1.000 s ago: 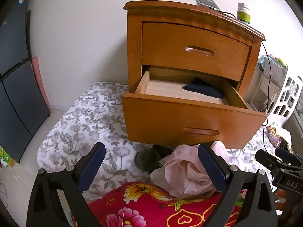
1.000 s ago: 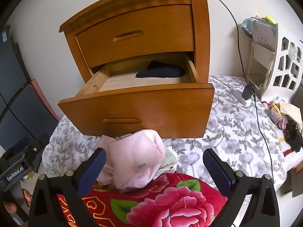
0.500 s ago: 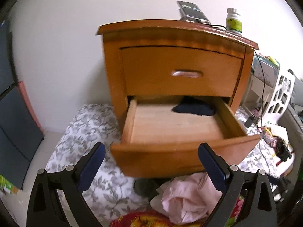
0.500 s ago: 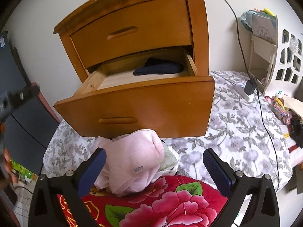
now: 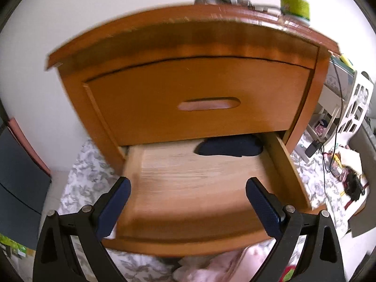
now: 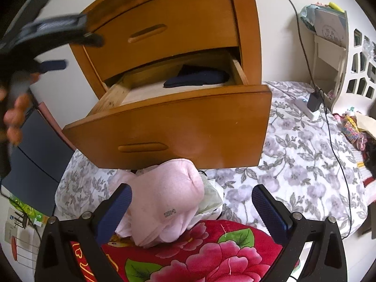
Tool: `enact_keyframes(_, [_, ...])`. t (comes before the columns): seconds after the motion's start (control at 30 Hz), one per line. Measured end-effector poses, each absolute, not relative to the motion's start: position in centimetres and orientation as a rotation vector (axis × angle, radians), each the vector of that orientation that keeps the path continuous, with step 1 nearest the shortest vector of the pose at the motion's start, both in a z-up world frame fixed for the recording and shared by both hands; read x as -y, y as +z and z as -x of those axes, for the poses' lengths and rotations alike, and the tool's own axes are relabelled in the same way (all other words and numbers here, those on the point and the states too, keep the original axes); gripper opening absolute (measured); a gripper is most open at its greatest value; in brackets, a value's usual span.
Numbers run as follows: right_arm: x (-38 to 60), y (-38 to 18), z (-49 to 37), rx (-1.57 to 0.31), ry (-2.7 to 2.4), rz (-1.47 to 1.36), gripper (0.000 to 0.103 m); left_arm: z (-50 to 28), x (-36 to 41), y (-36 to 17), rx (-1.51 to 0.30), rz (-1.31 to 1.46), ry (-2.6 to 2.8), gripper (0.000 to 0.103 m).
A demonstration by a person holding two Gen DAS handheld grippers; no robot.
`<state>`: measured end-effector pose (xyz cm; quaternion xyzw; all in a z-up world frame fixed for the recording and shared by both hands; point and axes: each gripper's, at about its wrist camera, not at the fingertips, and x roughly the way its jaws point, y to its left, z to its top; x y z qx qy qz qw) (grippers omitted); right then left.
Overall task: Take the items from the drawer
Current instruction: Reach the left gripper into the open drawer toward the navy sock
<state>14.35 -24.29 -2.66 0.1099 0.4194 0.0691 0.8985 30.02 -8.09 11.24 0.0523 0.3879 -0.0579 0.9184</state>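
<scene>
Drawer [image 5: 204,211], the lower one, is pulled out; a dark folded garment [image 5: 229,148] is seen at its back right corner. Left gripper [image 5: 188,208] is held over it, fingers wide and empty. Right gripper [image 6: 191,212] is spread wide before a pink garment [image 6: 164,206].

below me the flowered bedspread [image 6: 293,164] carries the nightstand [image 6: 178,23], a pink garment [image 6: 164,206], a red blanket [image 6: 199,258] and a charger [image 6: 313,102].
</scene>
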Motion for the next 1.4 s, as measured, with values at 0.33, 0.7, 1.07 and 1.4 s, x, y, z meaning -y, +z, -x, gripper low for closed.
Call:
enact_keyframes(0.33, [25.0,-3.1,-14.9,-0.873,0.172,-0.269,0.103,-36.5,12.7,6.6,-0.928,-0.086,-0.068,0.098])
enact_keyframes(0.7, [26.4,-3.5,-15.2,-0.867,0.191,-0.327,0.103,-39.6,16.3,3.9,-0.975,-0.473,-0.137,0.090])
enact_keyframes(1.07, [26.9,-3.9,-15.6,-0.879,0.176,-0.338,0.103,-40.9,19.5,0.1,-1.008,-0.824,-0.273,0.069])
enact_keyframes(1.4, [25.4,-3.6,-16.5,-0.887,0.174,-0.230,0.103,-42.1,22.2,-2.8,-0.940,-1.033,-0.283,0.058])
